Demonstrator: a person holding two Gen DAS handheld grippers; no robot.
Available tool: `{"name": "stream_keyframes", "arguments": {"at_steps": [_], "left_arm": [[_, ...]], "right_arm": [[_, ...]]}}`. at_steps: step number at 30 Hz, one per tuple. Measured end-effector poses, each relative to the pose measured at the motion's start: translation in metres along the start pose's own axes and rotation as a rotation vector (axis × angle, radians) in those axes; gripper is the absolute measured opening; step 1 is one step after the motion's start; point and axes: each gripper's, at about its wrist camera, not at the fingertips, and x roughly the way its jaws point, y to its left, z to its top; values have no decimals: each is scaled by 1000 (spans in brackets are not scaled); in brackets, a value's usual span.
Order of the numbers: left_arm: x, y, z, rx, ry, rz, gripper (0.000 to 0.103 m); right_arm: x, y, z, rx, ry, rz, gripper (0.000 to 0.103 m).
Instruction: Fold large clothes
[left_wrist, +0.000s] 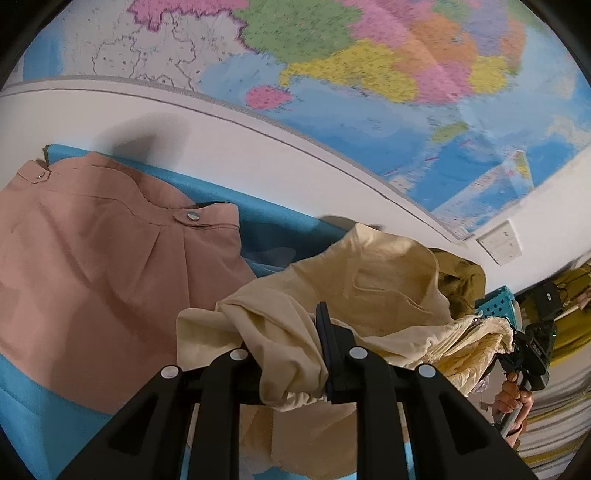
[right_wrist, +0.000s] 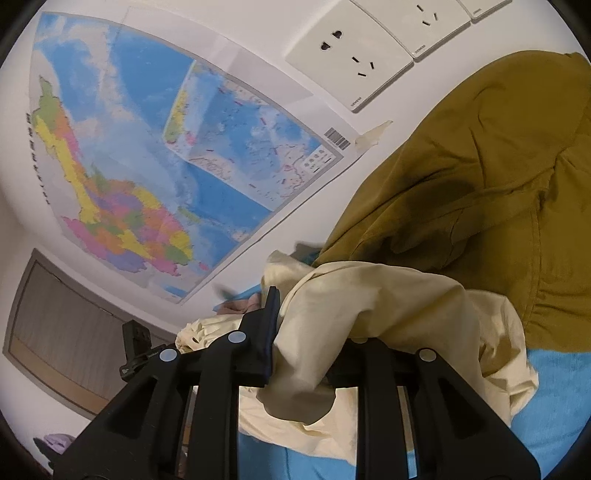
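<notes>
- Above the blue surface (left_wrist: 33, 417), the cream garment (left_wrist: 369, 284) hangs bunched between both grippers.
- Left gripper (left_wrist: 295, 354): fingers clenched on cream fabric.
- Right gripper (right_wrist: 306, 332): fingers clenched on the same fabric.
- Pink skirt (left_wrist: 92, 266) lies flat near the wall edge; olive garment (right_wrist: 480, 192) heaped beside it.

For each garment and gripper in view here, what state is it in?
Cream garment: bunched, lifted, gripped by both grippers.
Pink skirt: spread flat on blue surface.
Olive garment: crumpled heap.
Left gripper: shut on cream cloth.
Right gripper: shut on cream cloth.
</notes>
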Motion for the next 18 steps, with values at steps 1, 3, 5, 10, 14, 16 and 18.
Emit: {"name": "stream_keyframes", "arguments": {"at_steps": [1, 3, 5, 10, 14, 16, 18], "left_arm": [[4, 0, 3, 0, 5, 7, 18], [11, 1, 8, -1, 11, 25, 18], [19, 2, 13, -9, 22, 42, 18], [43, 6, 23, -25, 51, 94, 18], [57, 11, 28, -42, 70, 109, 18], [62, 13, 31, -43, 76, 123, 18], [68, 15, 34, -49, 84, 133, 18]], "right_arm": [[3, -2, 2, 6, 3, -6, 20], [8, -6, 5, 13, 8, -17, 21], [13, -9, 8, 23, 10, -27, 22], [24, -13, 15, 29, 16, -48, 24], [32, -17, 20, 38, 19, -52, 27], [35, -18, 22, 39, 20, -56, 29], [38, -17, 23, 36, 17, -57, 34]]}}
